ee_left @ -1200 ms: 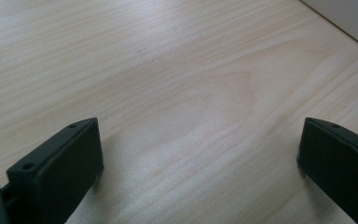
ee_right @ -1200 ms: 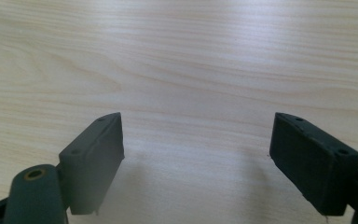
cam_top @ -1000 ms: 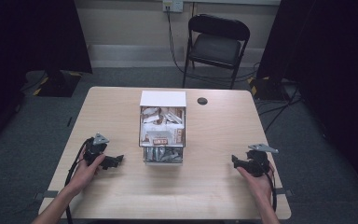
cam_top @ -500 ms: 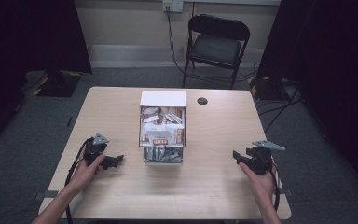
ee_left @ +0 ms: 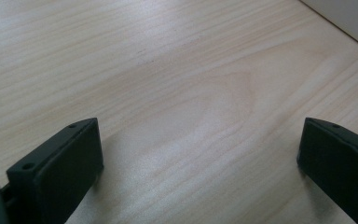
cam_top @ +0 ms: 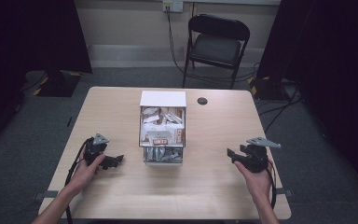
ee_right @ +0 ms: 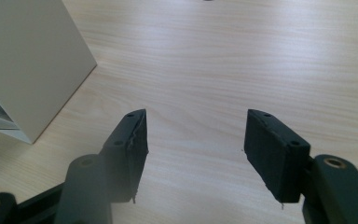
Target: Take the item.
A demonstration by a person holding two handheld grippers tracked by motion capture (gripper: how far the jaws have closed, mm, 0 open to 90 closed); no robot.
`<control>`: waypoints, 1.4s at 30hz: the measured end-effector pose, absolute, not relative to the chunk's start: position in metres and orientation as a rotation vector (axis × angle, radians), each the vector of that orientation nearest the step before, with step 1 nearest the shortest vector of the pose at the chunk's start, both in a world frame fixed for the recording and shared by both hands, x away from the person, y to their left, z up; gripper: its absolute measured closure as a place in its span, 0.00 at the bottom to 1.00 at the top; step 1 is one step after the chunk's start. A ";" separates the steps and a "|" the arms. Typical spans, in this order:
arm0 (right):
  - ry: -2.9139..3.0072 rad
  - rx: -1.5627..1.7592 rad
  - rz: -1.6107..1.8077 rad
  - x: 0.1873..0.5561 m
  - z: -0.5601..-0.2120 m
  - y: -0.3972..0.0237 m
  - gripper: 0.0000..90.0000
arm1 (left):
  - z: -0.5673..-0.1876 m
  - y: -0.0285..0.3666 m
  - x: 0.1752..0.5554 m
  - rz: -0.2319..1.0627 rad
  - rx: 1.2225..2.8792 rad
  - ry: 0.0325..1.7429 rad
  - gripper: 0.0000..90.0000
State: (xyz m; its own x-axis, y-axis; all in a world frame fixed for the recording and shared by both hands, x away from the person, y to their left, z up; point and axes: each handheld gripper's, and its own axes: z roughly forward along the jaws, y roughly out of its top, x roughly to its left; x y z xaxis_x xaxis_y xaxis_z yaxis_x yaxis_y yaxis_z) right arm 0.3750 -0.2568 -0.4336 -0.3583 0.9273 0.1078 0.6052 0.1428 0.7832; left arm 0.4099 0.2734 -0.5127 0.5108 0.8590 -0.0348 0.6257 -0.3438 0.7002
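1. Bench (cam_top: pixel 121 196): pale wood, seen from above in the high view, with a folding chair (cam_top: pixel 216 46) standing beyond its far edge and a small dark disc (cam_top: pixel 202 101) near that edge.
2. Box (cam_top: pixel 163 128): a white carton in the middle of the bench, open on top and stuffed with wrapped packets; its plain side wall (ee_right: pixel 28 60) shows in the right gripper view.
3. Left gripper (cam_top: pixel 117 161): resting low on the bench to the left of the box, well apart from it. Its jaws are spread wide with bare wood between them (ee_left: pixel 200 154).
4. Right gripper (cam_top: pixel 231 155): held just above the bench to the right of the box, jaws pointing toward it. They have just been closing and stand part-spread, with nothing between them (ee_right: pixel 193 140).
5. Step in hand: apparently the approach, with no packet touched yet. The next move probably calls for carrying a gripper over the open top and lowering its jaws around one packet.
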 end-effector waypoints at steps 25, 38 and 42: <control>2.038 1.346 1.291 0.369 -0.372 -0.246 0.50 | -0.513 0.273 0.410 0.451 2.089 1.209 0.00; 2.037 1.262 1.408 0.373 -0.329 -0.231 0.50 | -0.513 0.273 0.410 0.448 2.087 1.210 0.00; 2.030 1.239 1.433 0.371 -0.323 -0.227 0.50 | -0.513 0.273 0.410 0.448 2.087 1.210 0.00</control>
State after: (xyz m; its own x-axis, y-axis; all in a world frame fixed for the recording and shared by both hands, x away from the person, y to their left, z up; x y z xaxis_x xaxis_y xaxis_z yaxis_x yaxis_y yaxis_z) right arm 0.3714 -0.2273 -0.3227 -0.5488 0.8154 0.1843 0.4469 0.0998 0.8890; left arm 0.4096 0.2732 -0.5127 0.5097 0.8595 -0.0380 0.6277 -0.3413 0.6996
